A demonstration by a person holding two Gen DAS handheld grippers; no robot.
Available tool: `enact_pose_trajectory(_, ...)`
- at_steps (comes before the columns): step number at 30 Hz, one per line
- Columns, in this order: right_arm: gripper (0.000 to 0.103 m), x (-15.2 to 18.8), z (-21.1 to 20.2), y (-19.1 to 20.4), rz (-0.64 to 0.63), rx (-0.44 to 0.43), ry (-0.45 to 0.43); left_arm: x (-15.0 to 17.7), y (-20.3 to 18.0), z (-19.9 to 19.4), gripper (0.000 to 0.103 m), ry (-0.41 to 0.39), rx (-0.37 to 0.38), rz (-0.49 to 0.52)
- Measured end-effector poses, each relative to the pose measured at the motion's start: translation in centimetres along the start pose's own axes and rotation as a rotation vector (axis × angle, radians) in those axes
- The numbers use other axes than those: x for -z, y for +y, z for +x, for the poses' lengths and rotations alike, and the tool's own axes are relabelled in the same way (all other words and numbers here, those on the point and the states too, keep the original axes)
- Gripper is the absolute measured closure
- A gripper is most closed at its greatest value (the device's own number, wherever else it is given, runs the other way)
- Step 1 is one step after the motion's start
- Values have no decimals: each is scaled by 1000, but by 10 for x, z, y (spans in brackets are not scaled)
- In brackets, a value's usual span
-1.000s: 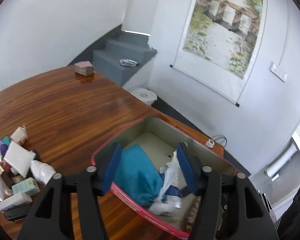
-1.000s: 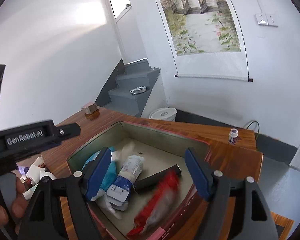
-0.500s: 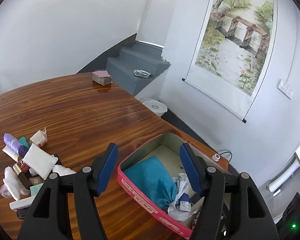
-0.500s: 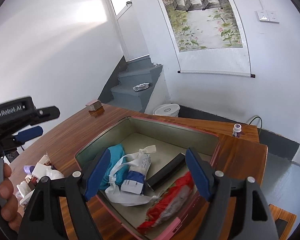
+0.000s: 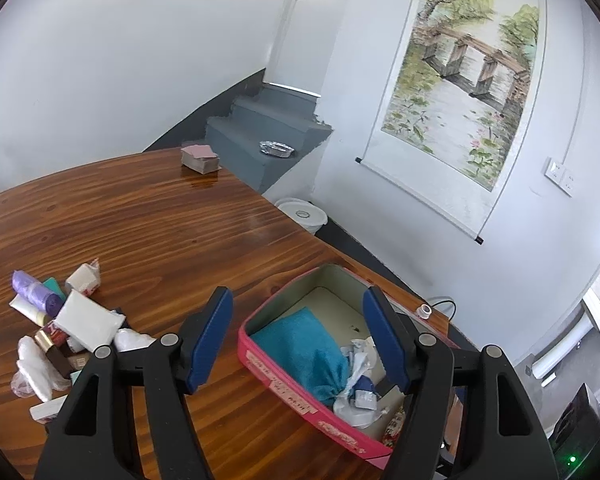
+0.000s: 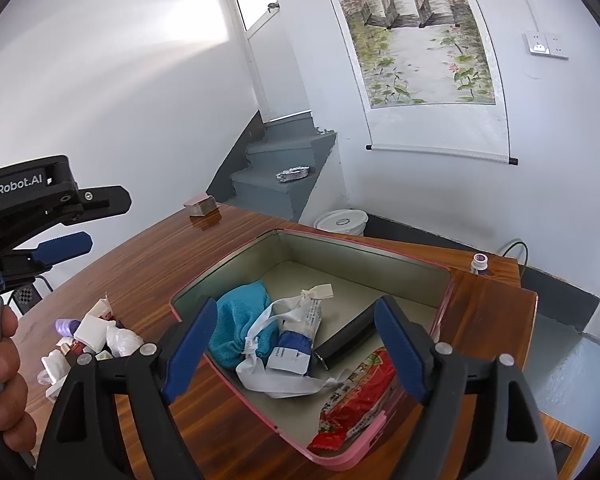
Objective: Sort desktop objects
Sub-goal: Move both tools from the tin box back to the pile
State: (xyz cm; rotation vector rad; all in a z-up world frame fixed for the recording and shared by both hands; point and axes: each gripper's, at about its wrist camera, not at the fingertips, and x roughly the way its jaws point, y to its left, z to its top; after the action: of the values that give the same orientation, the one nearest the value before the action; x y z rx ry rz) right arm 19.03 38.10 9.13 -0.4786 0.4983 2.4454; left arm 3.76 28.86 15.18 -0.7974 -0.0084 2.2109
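Tongs (image 5: 298, 336) (image 6: 294, 346) both empty, jaws opening, above rectangular pink tin (image 6: 228, 372) on glossy wood.

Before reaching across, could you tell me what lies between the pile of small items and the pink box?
Only bare wooden table, in the left wrist view, between pile and pink box.

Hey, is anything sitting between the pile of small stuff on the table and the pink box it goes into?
Nothing visible does. Bare tabletop separates the pile from the pink box, whose top is uncovered. Both the left gripper and right gripper are opening and hold nothing.
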Motion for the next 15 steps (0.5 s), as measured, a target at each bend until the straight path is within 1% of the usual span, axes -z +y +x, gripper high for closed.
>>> enact_pose_trajectory(5,17,4,0,10,-24,-26,13,-3,20,-6,32,-3,-29,-36)
enact_pose_trajectory(9,16,6,1,20,-48,-76,36,-2,38,-10,32,11,-64,-44)
enact_pose_trajectory(15,15,16,4,38,-88,-137,80,-2,79,-24,32,1,-121,-108)
